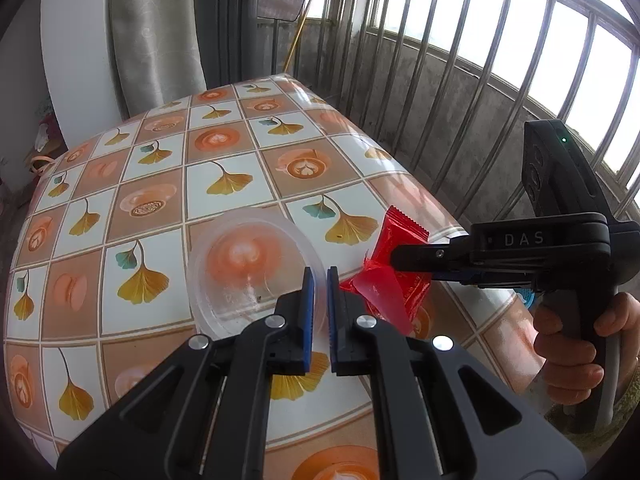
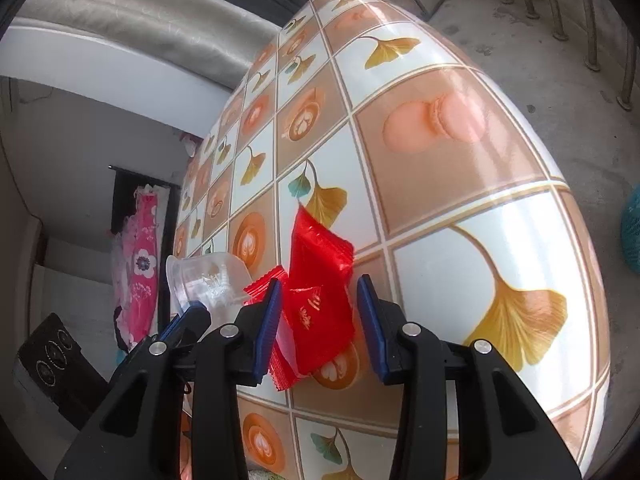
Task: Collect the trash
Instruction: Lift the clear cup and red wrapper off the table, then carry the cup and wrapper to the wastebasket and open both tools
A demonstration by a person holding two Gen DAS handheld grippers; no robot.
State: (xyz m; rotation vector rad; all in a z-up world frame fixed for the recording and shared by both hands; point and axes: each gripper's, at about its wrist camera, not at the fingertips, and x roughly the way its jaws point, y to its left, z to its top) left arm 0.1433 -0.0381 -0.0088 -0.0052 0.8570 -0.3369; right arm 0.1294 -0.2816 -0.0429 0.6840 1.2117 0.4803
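Note:
A clear plastic cup (image 1: 252, 268) lies on the patterned table (image 1: 160, 184). My left gripper (image 1: 319, 276) is shut on its rim. A red snack wrapper (image 1: 394, 264) lies just right of the cup near the table's right edge. In the right wrist view the wrapper (image 2: 320, 292) sits between the blue pads of my right gripper (image 2: 318, 312), which is open around it. The cup (image 2: 208, 280) shows left of it, with the left gripper's fingers (image 2: 184, 320) on it. My right gripper (image 1: 400, 258) reaches in from the right.
A metal railing (image 1: 500, 80) runs along the right past the table's edge. A grey curtain (image 1: 156, 32) and a white wall stand behind the table. A teal basket (image 2: 632, 236) sits on the floor at the right.

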